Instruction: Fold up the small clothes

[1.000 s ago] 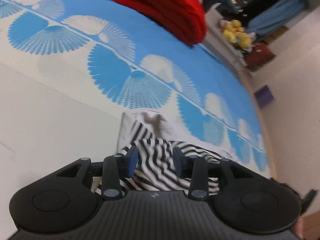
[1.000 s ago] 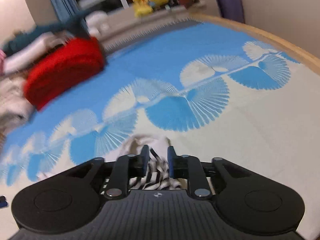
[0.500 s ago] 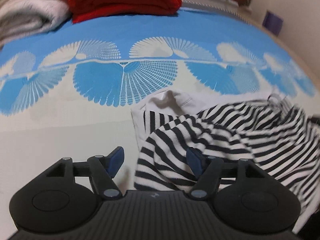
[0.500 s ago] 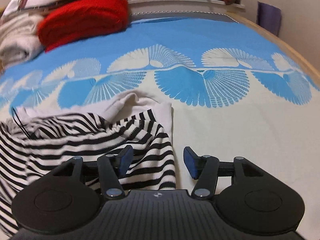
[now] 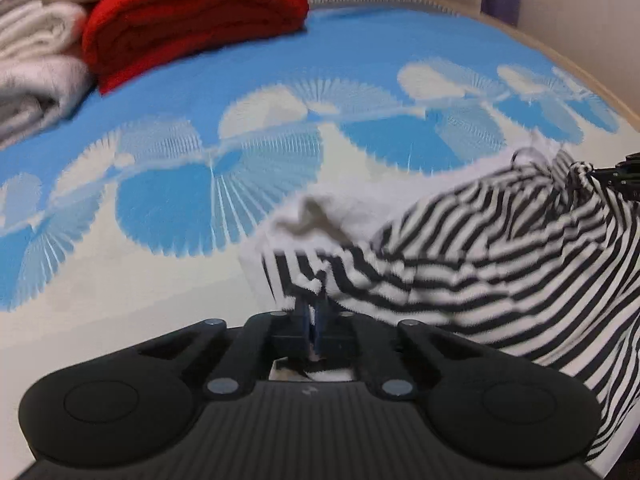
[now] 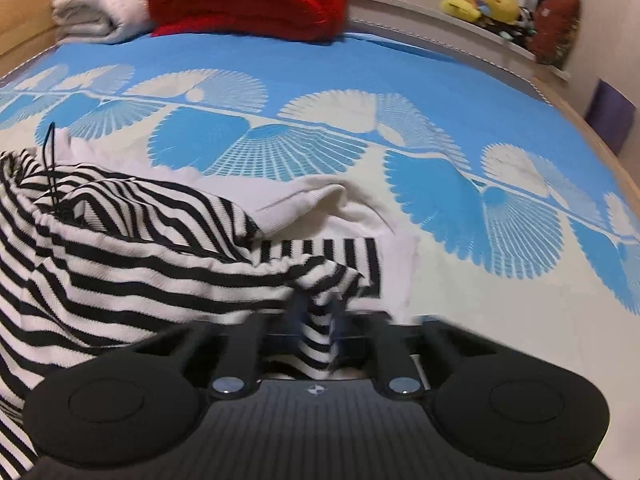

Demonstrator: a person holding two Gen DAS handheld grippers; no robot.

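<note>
Left tool (image 5: 313,312): jaws pinched tight on a corner of the striped garment (image 5: 500,248), low and level over the bed (image 5: 100,300). Right tool (image 6: 316,316): jaws narrow, a fold of the same striped cloth clamped between them; blurred. Garment lies bunched on the bed's cream area, spanning both tools, white lining (image 6: 320,204) exposed behind. Red blanket (image 5: 192,16) and white blankets (image 5: 36,60) sit well apart at the bed's far side.

Left gripper (image 5: 314,312) jaws pinched together; right gripper (image 6: 318,320) jaws clamped, blurred.
</note>
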